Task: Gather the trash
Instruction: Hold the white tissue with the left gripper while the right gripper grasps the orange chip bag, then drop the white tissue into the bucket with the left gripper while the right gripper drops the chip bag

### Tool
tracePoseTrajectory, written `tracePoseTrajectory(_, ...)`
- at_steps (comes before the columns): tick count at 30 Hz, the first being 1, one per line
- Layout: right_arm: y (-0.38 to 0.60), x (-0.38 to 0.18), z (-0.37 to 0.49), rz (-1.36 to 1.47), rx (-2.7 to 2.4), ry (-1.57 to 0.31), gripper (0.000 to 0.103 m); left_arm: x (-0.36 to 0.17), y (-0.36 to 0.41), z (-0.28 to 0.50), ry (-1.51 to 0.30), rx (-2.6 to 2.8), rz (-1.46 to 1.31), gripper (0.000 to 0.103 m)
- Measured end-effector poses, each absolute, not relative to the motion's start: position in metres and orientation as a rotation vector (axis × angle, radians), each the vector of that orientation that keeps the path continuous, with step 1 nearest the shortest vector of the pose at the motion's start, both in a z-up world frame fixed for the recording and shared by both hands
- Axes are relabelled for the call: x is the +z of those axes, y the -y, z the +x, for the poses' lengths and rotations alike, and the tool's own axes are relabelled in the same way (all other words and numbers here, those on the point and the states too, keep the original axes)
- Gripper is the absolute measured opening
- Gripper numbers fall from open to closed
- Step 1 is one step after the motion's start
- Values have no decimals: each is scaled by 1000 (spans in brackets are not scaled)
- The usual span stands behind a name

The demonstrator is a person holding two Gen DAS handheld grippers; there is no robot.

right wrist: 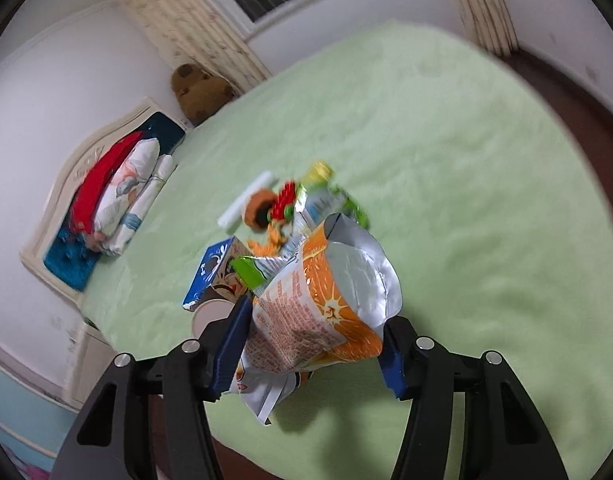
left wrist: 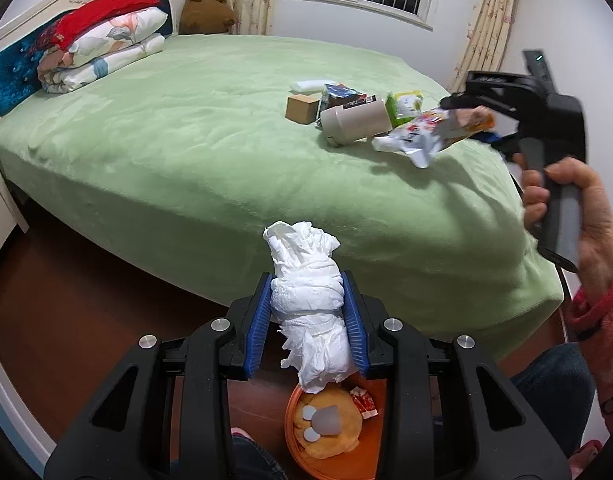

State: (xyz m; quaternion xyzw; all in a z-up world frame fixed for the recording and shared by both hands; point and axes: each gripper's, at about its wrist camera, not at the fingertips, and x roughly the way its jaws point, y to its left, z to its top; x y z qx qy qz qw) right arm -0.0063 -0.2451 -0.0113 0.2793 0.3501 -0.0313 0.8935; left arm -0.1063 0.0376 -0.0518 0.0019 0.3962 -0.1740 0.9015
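My left gripper [left wrist: 309, 312] is shut on a crumpled white tissue [left wrist: 306, 280], held off the bed's near side above an orange bin [left wrist: 376, 426] on the floor. My right gripper [right wrist: 312, 336] is shut on an orange and silver snack bag [right wrist: 322, 300] and holds it above the green bed; the bag also shows in the left wrist view [left wrist: 430, 132]. More trash lies on the bed: a beige cup [left wrist: 354, 122], a cardboard box [left wrist: 302, 108], wrappers [left wrist: 404, 104] and a white tube [left wrist: 310, 86].
The green bed [left wrist: 186, 140] fills the middle. Folded quilts [left wrist: 102, 48] and a brown plush toy [left wrist: 204, 8] sit at its head. The bin holds an orange plush item [left wrist: 326, 428] and a red wrapper [left wrist: 364, 400]. Dark wooden floor [left wrist: 86, 300] lies below.
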Motion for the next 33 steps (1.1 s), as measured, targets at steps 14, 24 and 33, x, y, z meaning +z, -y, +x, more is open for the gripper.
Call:
tracePoseTrajectory(14, 236, 39, -125, 208, 29, -660, 56, -41, -12, -119, -815, -409, 53, 34)
tracePoseTrajectory(24, 199, -4, -190, 82, 139, -778, 56, -78, 0, -146, -941, -471, 107, 34)
tracePoseTrajectory(33, 170, -73, -206, 18, 178, -948, 56, -151, 14, -161, -1161, -481, 53, 34)
